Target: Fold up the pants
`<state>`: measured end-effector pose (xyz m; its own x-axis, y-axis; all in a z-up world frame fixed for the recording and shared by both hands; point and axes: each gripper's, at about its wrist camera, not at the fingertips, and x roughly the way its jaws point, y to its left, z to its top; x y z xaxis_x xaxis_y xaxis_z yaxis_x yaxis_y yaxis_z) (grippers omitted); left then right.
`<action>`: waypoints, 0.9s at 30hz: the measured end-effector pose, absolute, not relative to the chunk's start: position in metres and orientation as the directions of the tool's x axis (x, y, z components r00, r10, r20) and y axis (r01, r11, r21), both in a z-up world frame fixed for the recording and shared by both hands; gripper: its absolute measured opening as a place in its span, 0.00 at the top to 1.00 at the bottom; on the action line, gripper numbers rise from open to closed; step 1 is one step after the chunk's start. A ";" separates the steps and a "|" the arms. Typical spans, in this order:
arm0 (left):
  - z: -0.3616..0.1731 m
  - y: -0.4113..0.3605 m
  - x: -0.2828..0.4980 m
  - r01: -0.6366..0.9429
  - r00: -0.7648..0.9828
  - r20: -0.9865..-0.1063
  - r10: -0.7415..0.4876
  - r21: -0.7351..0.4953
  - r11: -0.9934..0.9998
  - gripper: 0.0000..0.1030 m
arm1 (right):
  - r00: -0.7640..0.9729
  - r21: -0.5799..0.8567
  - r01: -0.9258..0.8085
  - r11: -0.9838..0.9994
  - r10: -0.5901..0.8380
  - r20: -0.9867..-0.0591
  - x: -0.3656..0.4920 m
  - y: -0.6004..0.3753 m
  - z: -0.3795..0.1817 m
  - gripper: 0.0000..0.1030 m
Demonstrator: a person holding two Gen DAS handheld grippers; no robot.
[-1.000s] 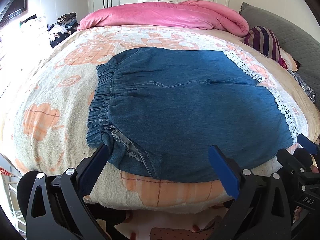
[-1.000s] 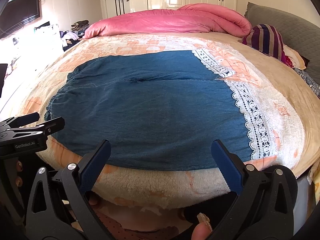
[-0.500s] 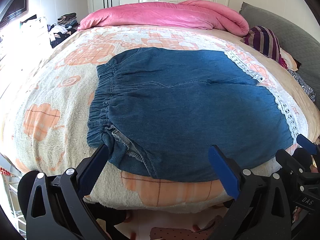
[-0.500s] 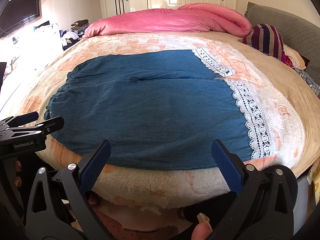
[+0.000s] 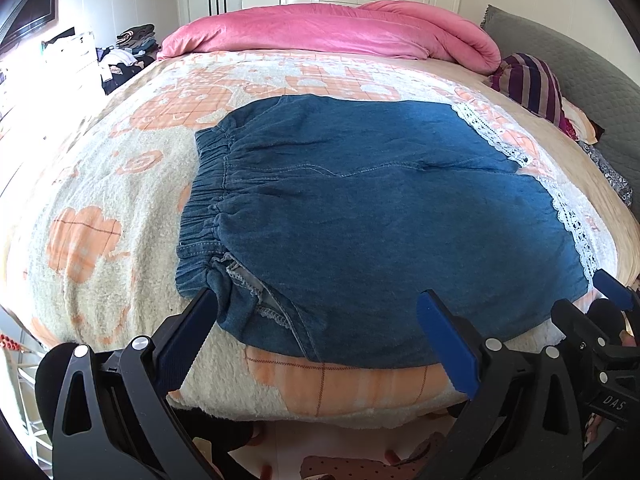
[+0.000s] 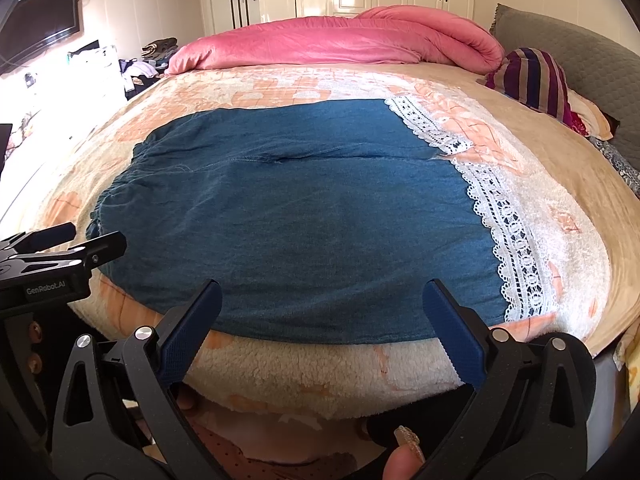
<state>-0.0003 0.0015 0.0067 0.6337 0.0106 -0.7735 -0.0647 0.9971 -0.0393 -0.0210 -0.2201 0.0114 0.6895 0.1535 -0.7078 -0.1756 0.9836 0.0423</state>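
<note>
Pants lie flat on the bed, spread along its near edge, elastic waistband to the left end, lace hems to the right end. Not folded yet.

Left gripper hovers just off the near edge of the pants at the waistband corner, fingers spread wide, holding nothing. Right gripper hovers at the near edge of the pants toward the lace hem, fingers also wide and empty.

Judgement: you're lining up the first lengthwise fold, near leg over far leg.

- Take the near waistband corner with the left, the near hem corner with the right.
- Pinch only the denim; the fleece blanket under the pants can snag.
- The pocket lining by the near waistband corner pokes out; keep it tucked.
- Lift both ends level, carry to the far edge of the pants, match edges.
</note>
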 end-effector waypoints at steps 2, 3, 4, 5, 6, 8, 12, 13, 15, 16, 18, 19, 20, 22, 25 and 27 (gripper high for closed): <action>0.007 0.003 0.003 -0.061 0.634 -0.774 0.009 -0.039 0.997 0.04 | 0.691 0.038 -0.180 0.983 0.154 -0.706 -0.015 -0.219 0.013 0.08; 0.008 0.004 0.005 -0.063 0.635 -0.773 0.010 -0.039 0.997 0.04 | 0.695 0.037 -0.182 0.983 0.156 -0.702 -0.013 -0.218 0.015 0.08; 0.009 0.005 0.008 -0.063 0.635 -0.773 0.007 -0.043 0.997 0.04 | 0.692 0.037 -0.192 0.981 0.162 -0.703 -0.008 -0.217 0.016 0.08; 0.010 0.006 0.011 -0.061 0.636 -0.772 0.001 -0.048 0.997 0.04 | 0.687 0.035 -0.200 0.979 0.165 -0.708 -0.004 -0.215 0.016 0.08; 0.011 0.007 0.014 -0.064 0.636 -0.771 0.004 -0.048 0.997 0.04 | 0.680 0.030 -0.213 0.977 0.170 -0.713 0.003 -0.213 0.016 0.08; 0.012 0.010 0.022 -0.063 0.635 -0.772 -0.002 -0.055 0.996 0.04 | 0.670 0.031 -0.224 0.974 0.177 -0.721 0.012 -0.209 0.015 0.08; 0.015 0.019 0.039 -0.078 0.639 -0.769 0.003 -0.061 0.995 0.04 | 0.635 0.032 -0.256 0.966 0.193 -0.748 0.035 -0.198 0.011 0.08; 0.015 0.023 0.044 -0.081 0.638 -0.770 0.003 -0.063 0.995 0.04 | 0.628 0.028 -0.265 0.964 0.194 -0.753 0.042 -0.194 0.011 0.08; 0.016 0.029 0.052 -0.086 0.639 -0.769 0.006 -0.063 0.994 0.04 | 0.629 0.025 -0.281 0.959 0.203 -0.751 0.053 -0.187 0.014 0.08; 0.017 0.033 0.057 -0.089 0.636 -0.771 0.006 -0.066 0.994 0.04 | 0.627 0.023 -0.285 0.958 0.205 -0.751 0.058 -0.184 0.014 0.08; 0.018 0.042 0.065 -0.100 0.638 -0.770 0.009 -0.072 0.992 0.04 | 0.629 0.018 -0.300 0.954 0.212 -0.748 0.068 -0.177 0.018 0.08; 0.018 0.047 0.070 -0.106 0.637 -0.771 0.010 -0.075 0.992 0.04 | 0.631 0.018 -0.312 0.950 0.221 -0.744 0.075 -0.172 0.020 0.08; 0.019 0.051 0.075 -0.111 0.638 -0.770 0.010 -0.080 0.991 0.04 | 0.633 0.015 -0.321 0.947 0.226 -0.741 0.079 -0.169 0.022 0.08; 0.021 0.061 0.084 -0.126 0.640 -0.768 0.016 -0.084 0.988 0.04 | 0.630 0.014 -0.348 0.937 0.245 -0.737 0.090 -0.160 0.025 0.08; 0.023 0.074 0.096 -0.139 0.638 -0.770 0.024 -0.083 0.987 0.04 | 0.617 0.007 -0.380 0.925 0.260 -0.743 0.105 -0.148 0.027 0.08; 0.023 0.083 0.106 -0.150 0.633 -0.773 0.033 -0.080 0.985 0.04 | 0.620 -0.015 -0.396 0.918 0.255 -0.742 0.112 -0.142 0.027 0.08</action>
